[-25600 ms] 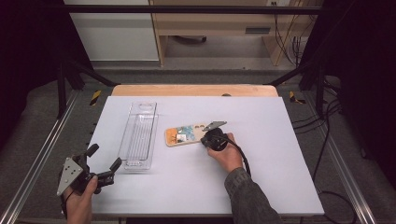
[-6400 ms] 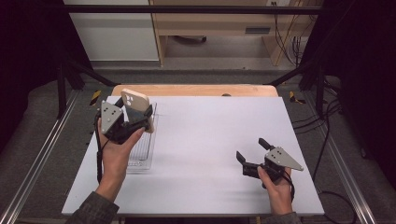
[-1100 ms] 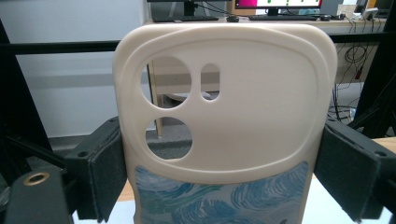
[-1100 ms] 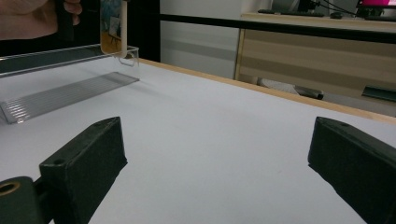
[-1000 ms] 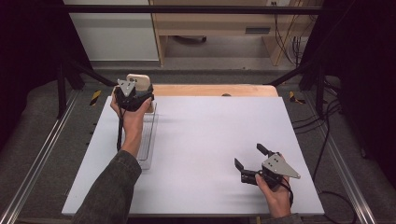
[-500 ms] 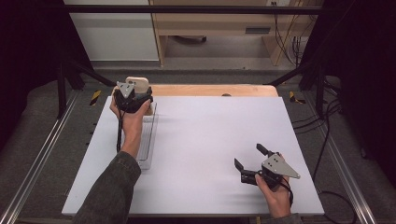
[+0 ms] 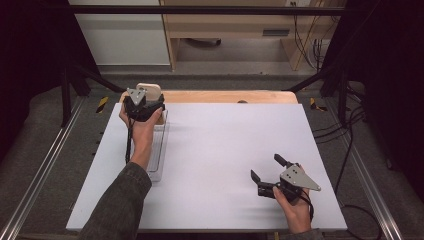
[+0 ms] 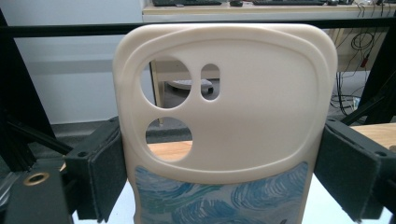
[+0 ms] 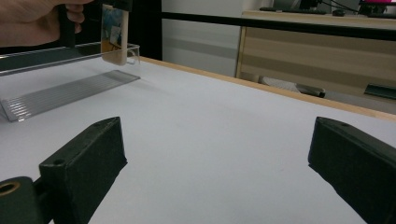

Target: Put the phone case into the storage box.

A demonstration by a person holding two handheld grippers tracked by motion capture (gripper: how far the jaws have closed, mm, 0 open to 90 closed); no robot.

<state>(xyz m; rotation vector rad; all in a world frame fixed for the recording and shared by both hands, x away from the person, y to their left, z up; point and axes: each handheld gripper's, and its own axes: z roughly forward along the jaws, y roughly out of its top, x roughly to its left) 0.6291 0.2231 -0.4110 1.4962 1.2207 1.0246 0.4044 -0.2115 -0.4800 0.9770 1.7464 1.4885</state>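
A cream phone case (image 8: 233,116) with blue swirls and camera cut-outs stands upright between the black pads of my left gripper (image 8: 224,177), which is shut on its two sides. From above, the left gripper (image 7: 145,102) holds the phone case (image 7: 150,91) over the far end of a clear plastic rack (image 7: 159,150). The right gripper view catches the phone case (image 9: 114,32) hanging just above the rack (image 9: 60,95). My right gripper (image 7: 265,172) rests open near the table's front right, nothing between its jaws (image 9: 219,154).
The white table top (image 7: 225,135) has a wooden strip (image 7: 225,96) along its far edge. Black frame posts stand at both sides, and cables (image 7: 350,130) trail on the floor to the right. A wooden cabinet (image 7: 225,30) is behind the table.
Long before, the case lay at mid-table by the right gripper; the left gripper since carried it to the rack's far end. Over the last second nothing has visibly moved.
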